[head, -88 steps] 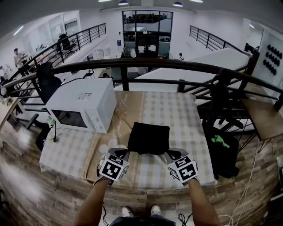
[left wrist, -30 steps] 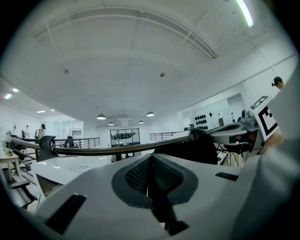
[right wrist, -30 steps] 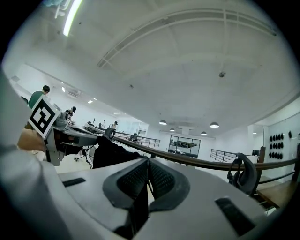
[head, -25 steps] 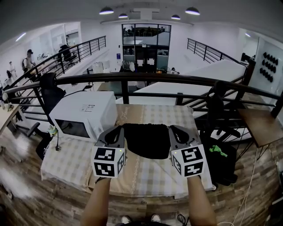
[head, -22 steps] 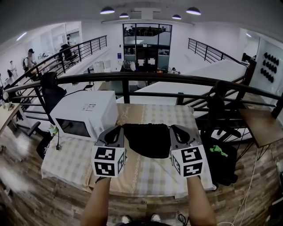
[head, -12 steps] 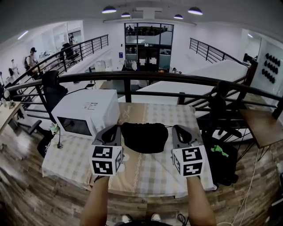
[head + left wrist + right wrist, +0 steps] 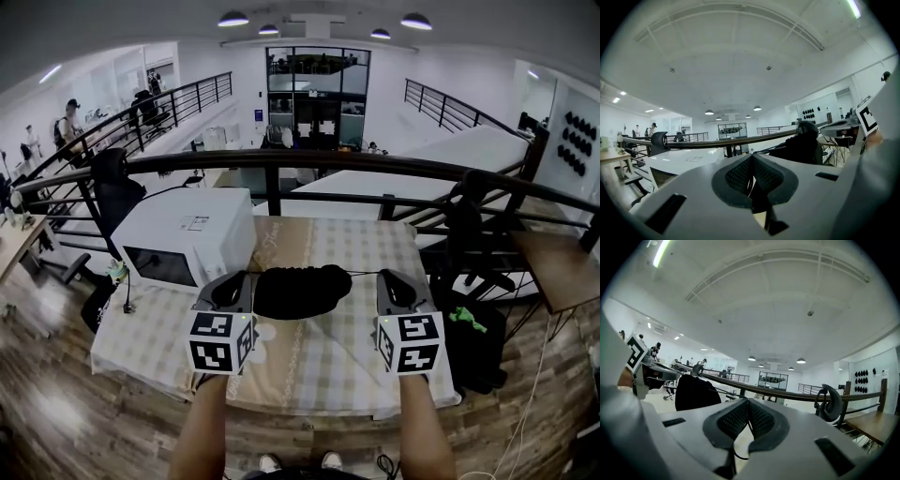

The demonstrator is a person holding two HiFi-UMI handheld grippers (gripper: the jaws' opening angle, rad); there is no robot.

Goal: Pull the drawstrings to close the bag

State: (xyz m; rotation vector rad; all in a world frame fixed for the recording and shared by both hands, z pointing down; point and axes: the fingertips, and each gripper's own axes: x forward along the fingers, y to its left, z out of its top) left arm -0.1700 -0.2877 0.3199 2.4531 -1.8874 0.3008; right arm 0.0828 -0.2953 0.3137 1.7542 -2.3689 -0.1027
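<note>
Microwave (image 7: 183, 234) stands at the left end of the table (image 7: 319, 366). Left gripper (image 7: 242, 279), over the table's middle, has its jaws shut on the left drawstring (image 7: 751, 185), a dark cord pinched between the ribbed pads. Black bag (image 7: 300, 291) lies between the two grippers, nearer the table's far edge, gathered into a rounded lump. Right drawstring (image 7: 364, 273) runs as a thin straight line from the bag to the right gripper (image 7: 386, 277), whose jaws are clamped together on it.
</note>
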